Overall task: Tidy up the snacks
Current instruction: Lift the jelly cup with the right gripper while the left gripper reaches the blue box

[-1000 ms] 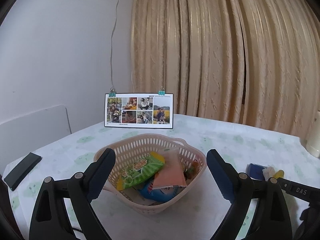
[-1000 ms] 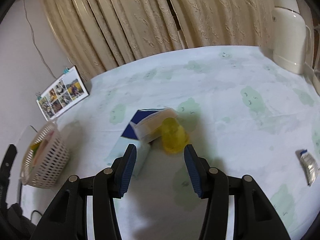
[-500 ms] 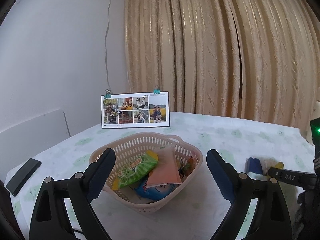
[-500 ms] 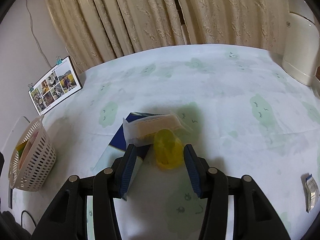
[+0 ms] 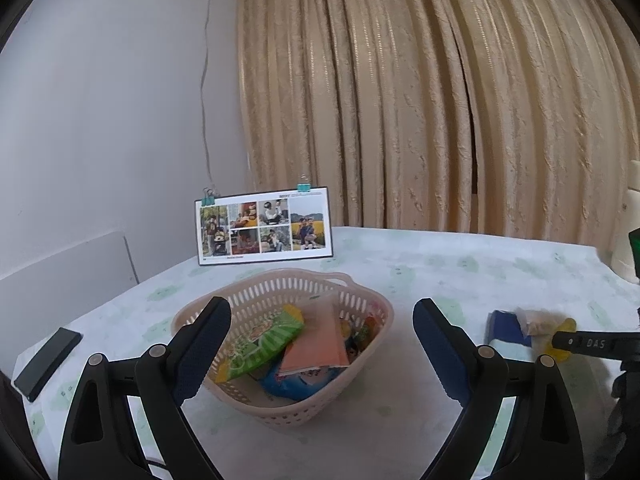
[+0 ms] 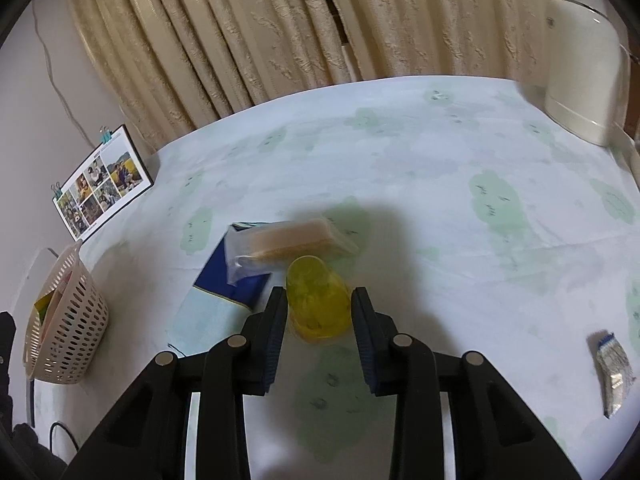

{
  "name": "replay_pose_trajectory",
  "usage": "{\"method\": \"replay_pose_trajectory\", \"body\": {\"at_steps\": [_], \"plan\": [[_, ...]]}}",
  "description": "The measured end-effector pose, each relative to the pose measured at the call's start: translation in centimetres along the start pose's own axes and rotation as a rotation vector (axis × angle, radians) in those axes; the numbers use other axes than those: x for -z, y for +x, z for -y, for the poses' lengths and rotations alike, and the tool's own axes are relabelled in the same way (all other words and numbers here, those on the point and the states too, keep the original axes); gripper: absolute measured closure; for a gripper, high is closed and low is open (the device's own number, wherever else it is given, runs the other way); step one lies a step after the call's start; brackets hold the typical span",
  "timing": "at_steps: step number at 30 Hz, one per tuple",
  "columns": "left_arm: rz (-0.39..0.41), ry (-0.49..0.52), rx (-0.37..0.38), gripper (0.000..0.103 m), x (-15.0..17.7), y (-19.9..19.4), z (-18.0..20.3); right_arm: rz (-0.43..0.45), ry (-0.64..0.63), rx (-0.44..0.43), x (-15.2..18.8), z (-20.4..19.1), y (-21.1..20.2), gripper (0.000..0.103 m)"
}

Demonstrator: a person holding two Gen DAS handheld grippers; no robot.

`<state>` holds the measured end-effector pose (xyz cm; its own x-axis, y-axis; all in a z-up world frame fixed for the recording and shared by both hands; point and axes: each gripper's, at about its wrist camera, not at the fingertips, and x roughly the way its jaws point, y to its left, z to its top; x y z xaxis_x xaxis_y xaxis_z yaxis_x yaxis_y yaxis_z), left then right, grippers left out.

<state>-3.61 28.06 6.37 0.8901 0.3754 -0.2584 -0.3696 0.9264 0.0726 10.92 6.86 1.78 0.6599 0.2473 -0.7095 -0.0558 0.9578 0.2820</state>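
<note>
Between the right gripper's (image 6: 319,312) spread fingers now sits the yellow jelly cup (image 6: 317,304), closer than a second ago: the grab looks imminent! Left gripper (image 5: 322,344) waits wide open over the basket (image 5: 362,300), snacks already inside.

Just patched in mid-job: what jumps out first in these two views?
The yellow jelly cup lies on the table between the right gripper's open fingers, next to a clear-wrapped snack resting on a blue packet. In the left view, a pink basket already holding snack packs sits ahead of the open left gripper.
</note>
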Motion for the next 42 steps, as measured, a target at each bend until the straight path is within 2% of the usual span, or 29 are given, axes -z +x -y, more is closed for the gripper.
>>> {"method": "replay_pose_trajectory", "body": {"at_steps": [7, 10, 13, 15, 20, 23, 28, 32, 37, 42], "plan": [[-0.011, 0.050, 0.055, 0.011, -0.4, 0.0, 1.7, 0.009, 0.035, 0.007, 0.6, 2.7, -1.7, 0.073], [-0.005, 0.114, 0.116, 0.011, -0.9, -0.5, 3.5, 0.011, 0.034, 0.007, 0.9, 3.4, -2.3, 0.073], [-0.030, 0.201, 0.210, 0.011, -1.2, -0.7, 5.9, 0.012, 0.032, 0.002, 1.1, 4.0, -2.8, 0.073], [-0.073, 0.246, 0.301, 0.011, -1.3, -0.4, 7.6, 0.011, 0.038, -0.005, 1.2, 4.4, -3.0, 0.073], [-0.195, 0.259, 0.499, 0.011, -1.8, 1.1, 10.8, 0.008, 0.069, -0.041, 1.5, 5.5, -3.5, 0.073], [-0.260, 0.263, 0.569, 0.011, -2.0, 2.7, 12.5, 0.006, 0.081, -0.065, 1.6, 5.8, -3.7, 0.072], [-0.393, 0.243, 0.625, 0.011, -1.8, 6.4, 14.5, -0.003, 0.100, -0.085, 1.7, 6.1, -3.8, 0.072], [-0.430, 0.244, 0.630, 0.011, -1.3, 8.2, 15.4, -0.012, 0.117, -0.096, 1.7, 6.3, -3.9, 0.072], [-0.444, 0.302, 0.628, 0.011, -1.0, 9.8, 17.4, -0.023, 0.138, -0.114, 1.7, 6.6, -3.8, 0.072], [-0.498, 0.296, 0.665, 0.011, -1.1, 11.9, 18.6, -0.026, 0.144, -0.119, 1.6, 6.7, -3.7, 0.072]]}}
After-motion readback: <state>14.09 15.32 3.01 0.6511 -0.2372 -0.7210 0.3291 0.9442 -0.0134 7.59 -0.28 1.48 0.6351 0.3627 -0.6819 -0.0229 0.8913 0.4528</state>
